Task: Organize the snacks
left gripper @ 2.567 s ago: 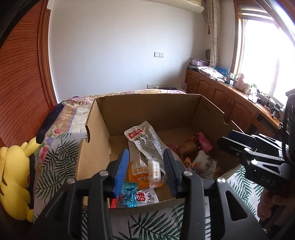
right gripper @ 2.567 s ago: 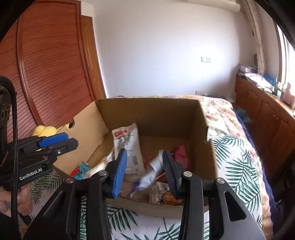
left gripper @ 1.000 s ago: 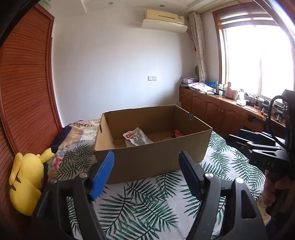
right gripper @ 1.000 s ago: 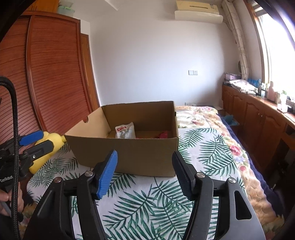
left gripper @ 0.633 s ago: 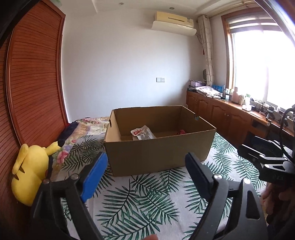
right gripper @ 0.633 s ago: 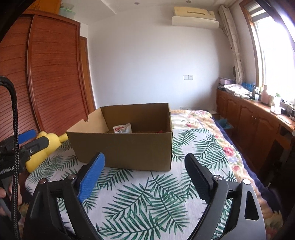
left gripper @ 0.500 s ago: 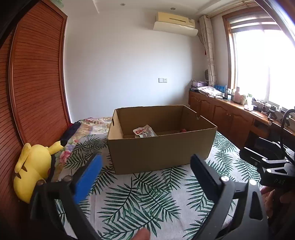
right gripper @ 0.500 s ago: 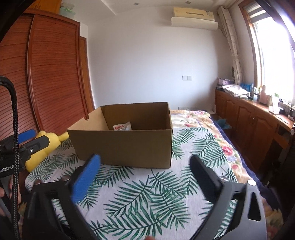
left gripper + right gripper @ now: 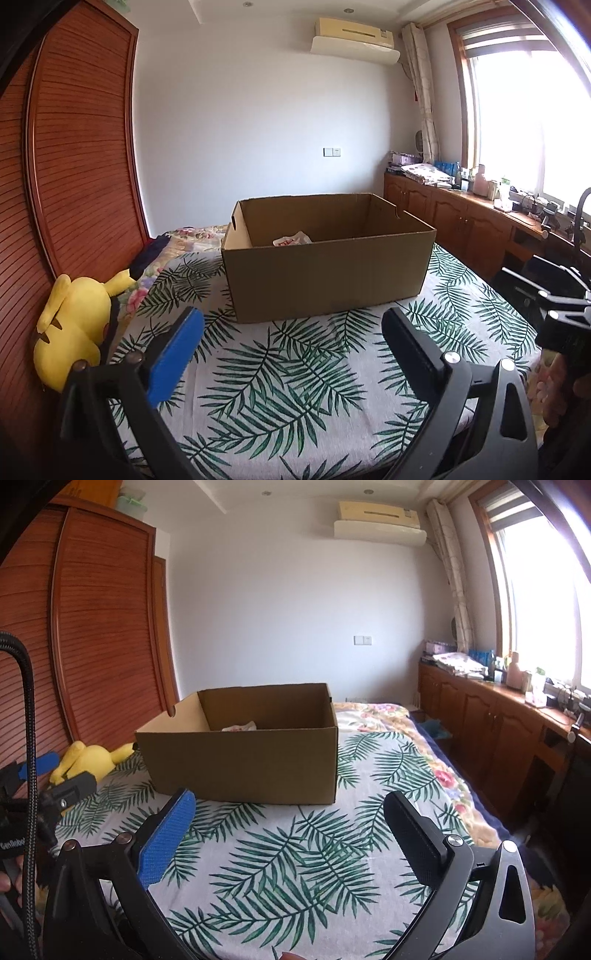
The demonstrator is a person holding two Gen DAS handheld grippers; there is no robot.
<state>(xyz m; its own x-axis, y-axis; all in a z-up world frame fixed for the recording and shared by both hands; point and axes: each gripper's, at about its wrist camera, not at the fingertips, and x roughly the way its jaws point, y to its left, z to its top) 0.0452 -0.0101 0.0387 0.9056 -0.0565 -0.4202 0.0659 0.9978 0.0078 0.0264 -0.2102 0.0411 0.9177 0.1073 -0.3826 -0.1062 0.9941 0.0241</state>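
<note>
My left hand-held gripper (image 9: 291, 325) spread wide and empty, jaws just opened, my right hand-held gripper (image 9: 288, 805) equally wide with nothing between, cardboard box (image 9: 325, 273) mid-frame on the leaf-print bed (image 9: 295, 376), white snack packet (image 9: 293, 240) inside, yellow plush toy (image 9: 74, 325) at left edge.

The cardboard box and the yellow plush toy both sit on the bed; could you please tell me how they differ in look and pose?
The cardboard box is brown, flat-sided and sharp-cornered; the yellow plush toy is bright and rounded. The box stands upright and open-topped near the middle of the bed, with a white snack packet showing inside; the toy lies slumped at the bed's edge by the wooden wardrobe. Both rest apart from the hand-held grippers.
</note>
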